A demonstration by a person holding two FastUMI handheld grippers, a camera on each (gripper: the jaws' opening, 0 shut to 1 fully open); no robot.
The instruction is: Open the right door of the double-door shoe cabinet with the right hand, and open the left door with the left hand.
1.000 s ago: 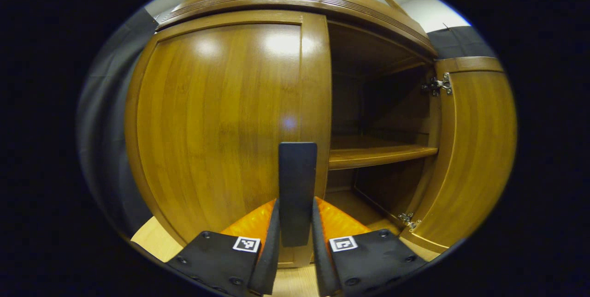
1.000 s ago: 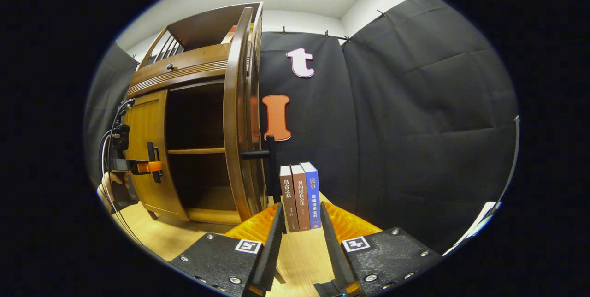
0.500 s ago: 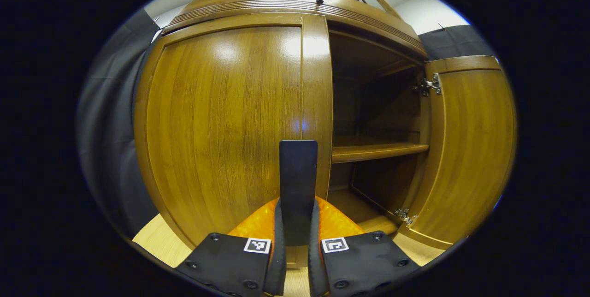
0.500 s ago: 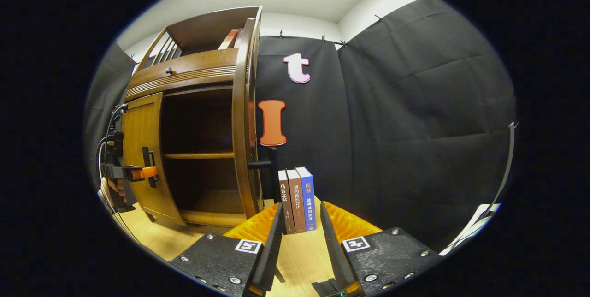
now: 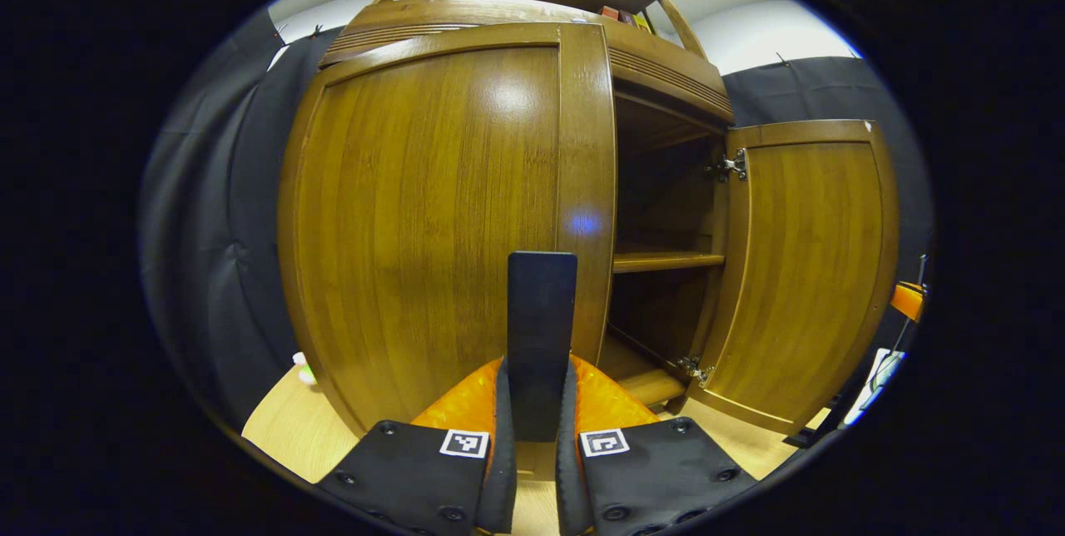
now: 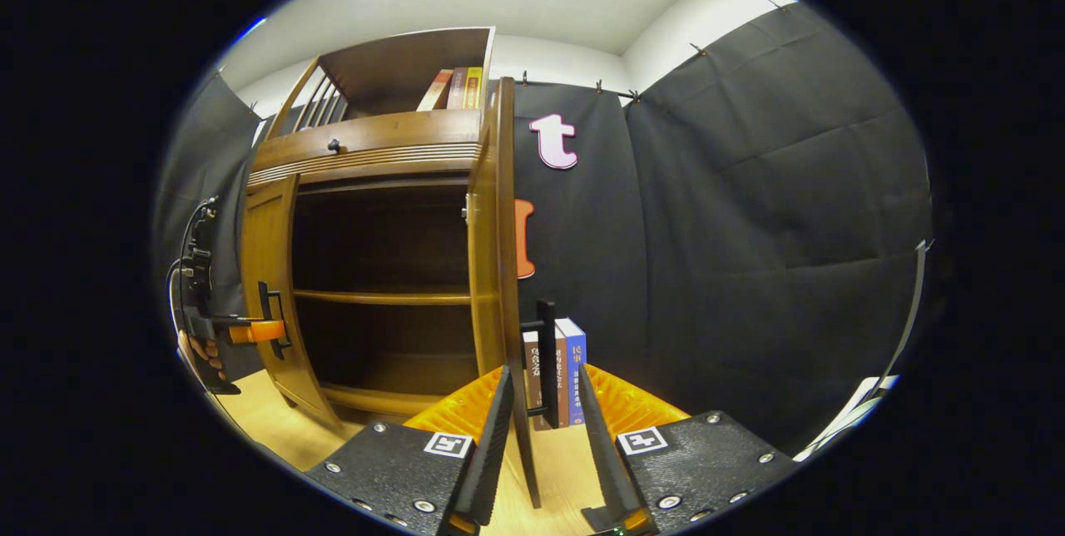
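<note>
The wooden shoe cabinet [image 5: 666,62] stands with both doors swung out. My left gripper [image 5: 537,428] is shut on the black upright handle [image 5: 541,328] of the left door [image 5: 433,220]. In the right gripper view that same gripper [image 6: 250,330] and a hand [image 6: 200,349] hold the left door [image 6: 266,253] by its handle. The right door [image 5: 807,270] is wide open. I see it edge-on [image 6: 499,253] in the right gripper view, with its black handle [image 6: 545,361] just above my open right gripper [image 6: 545,436]. Neither finger touches it.
The cabinet's inner shelf [image 6: 383,296] is bare. Three books [image 6: 570,369] stand on the wooden tabletop [image 6: 274,428] behind the right door, and more books [image 6: 456,88] sit on the cabinet's top shelf. Black cloth walls close in behind and to the right.
The left door has swung further out with my left gripper shut on its handle. The right door's edge and handle now line up between my right gripper's open fingers.
</note>
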